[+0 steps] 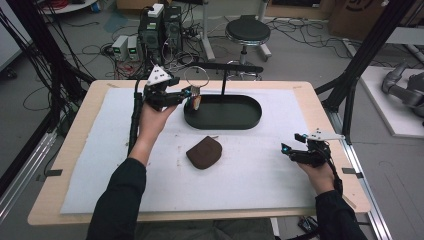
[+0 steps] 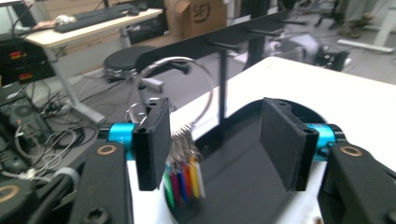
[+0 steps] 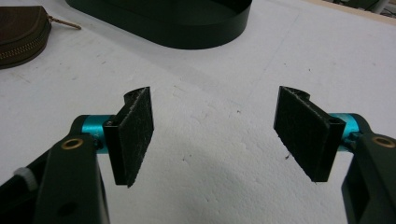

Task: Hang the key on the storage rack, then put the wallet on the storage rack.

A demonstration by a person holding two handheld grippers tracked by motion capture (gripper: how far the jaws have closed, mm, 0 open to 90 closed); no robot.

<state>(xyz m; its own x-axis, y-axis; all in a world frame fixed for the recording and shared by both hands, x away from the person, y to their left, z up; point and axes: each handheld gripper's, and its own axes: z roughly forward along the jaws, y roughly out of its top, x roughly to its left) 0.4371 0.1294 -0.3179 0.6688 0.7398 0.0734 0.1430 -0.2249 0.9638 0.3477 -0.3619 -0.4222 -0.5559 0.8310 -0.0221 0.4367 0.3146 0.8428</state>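
Observation:
A metal key ring point(image 1: 194, 76) with several coloured tags point(image 2: 184, 179) seems to hang from the left end of a black bar point(image 1: 230, 66). The bar stands on a post over a black oval tray point(image 1: 222, 125). My left gripper point(image 1: 186, 95) is at the tray's left end. Its jaws are open point(image 2: 219, 144), the tags hang just beside one pad, and nothing is pinched between the pads. A brown zip pouch point(image 1: 204, 152) lies on the white mat in front of the tray. My right gripper point(image 1: 289, 150) hovers low over the mat at the right, open and empty point(image 3: 224, 135).
The white mat point(image 1: 260, 170) covers a wooden table. In the right gripper view the pouch point(image 3: 18, 37) and the tray's wall point(image 3: 187, 28) lie ahead. Black frame posts stand at both table sides; a stool and cables are on the floor beyond.

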